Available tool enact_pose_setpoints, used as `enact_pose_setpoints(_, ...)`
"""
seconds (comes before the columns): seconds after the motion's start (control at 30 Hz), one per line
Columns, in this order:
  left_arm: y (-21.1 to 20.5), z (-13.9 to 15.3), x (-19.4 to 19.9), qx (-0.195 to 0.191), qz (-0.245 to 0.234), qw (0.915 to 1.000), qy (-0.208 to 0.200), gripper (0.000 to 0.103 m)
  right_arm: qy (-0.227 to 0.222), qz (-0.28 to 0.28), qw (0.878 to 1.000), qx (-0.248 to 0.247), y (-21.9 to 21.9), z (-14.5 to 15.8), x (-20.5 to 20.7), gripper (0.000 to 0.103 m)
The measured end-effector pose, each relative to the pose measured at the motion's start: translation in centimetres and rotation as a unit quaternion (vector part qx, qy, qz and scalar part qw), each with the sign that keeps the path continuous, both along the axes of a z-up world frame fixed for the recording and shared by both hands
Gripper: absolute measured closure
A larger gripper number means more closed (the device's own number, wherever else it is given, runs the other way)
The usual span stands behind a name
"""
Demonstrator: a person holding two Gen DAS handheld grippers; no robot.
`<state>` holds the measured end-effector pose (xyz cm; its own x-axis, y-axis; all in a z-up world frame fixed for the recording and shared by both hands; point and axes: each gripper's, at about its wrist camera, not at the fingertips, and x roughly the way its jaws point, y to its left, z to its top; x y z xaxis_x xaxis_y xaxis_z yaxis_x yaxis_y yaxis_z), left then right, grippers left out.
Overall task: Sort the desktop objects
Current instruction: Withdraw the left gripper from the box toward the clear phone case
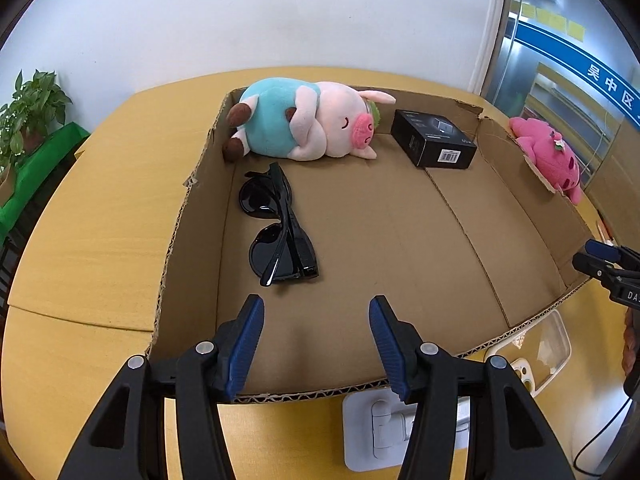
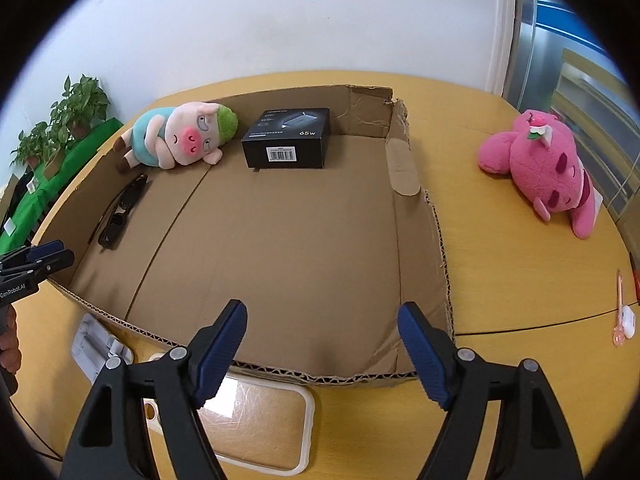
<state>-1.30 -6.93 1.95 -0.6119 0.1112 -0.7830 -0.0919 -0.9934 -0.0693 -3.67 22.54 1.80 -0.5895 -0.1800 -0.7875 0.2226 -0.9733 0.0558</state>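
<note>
A shallow cardboard tray point(image 1: 400, 248) point(image 2: 288, 240) lies on the yellow table. In it are a pig plush in a teal shirt point(image 1: 304, 124) point(image 2: 176, 136), a black 65w box point(image 1: 434, 144) point(image 2: 290, 142) and folded black sunglasses point(image 1: 280, 232) point(image 2: 122, 210). A pink plush point(image 2: 548, 164) point(image 1: 550, 156) lies on the table right of the tray. My left gripper point(image 1: 316, 308) is open and empty over the tray's near edge. My right gripper point(image 2: 322, 314) is open and empty over the tray's near right part.
A clear phone case point(image 2: 256, 420) point(image 1: 536, 356) and a white wall-hook plate point(image 1: 384, 428) point(image 2: 96, 348) lie on the table in front of the tray. A small pink and white item point(image 2: 622, 316) lies at the far right. Potted plants point(image 2: 68, 116) stand at the left.
</note>
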Motion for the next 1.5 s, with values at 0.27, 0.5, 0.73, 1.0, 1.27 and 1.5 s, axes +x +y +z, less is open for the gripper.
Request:
enact_pose_setpoints(0.27,-0.1,3.6,1.6,0.022,0.040,0.9965,0.070,0.027,0.043,-0.001,0.999,-0.001,-0.8,2.5,2.4,0.025)
enact_pose_setpoints(0.5,1.8,6.5,4.0,0.075,0.004,0.9893,0.125,0.092,0.075,0.017,0.997,0.009,-2.2,4.3,4.2,0.102)
enact_pose_setpoints(0.73,3.6,6.6,4.2,0.049,0.020,0.9898,0.132,0.033,0.063,0.028,0.998,-0.004,-2.8,4.0,4.8,0.079)
enact_pose_setpoints(1.0,5.1,6.0,5.8,0.113,-0.011,0.9871,0.113,0.016,0.044,0.029,0.997,-0.050,-0.2,3.3,6.2,0.036)
enact_pose_setpoints(1.27,9.7,1.2,6.1,0.170,-0.095,0.9809,-0.005,0.016,-0.095,0.064,0.986,-0.118,1.4,-3.2,6.6,0.036)
enact_pose_setpoints(1.5,13.0,-3.8,4.1,0.208,-0.111,0.9661,-0.105,0.016,-0.114,0.091,0.980,-0.134,0.9,-5.4,5.7,0.036)
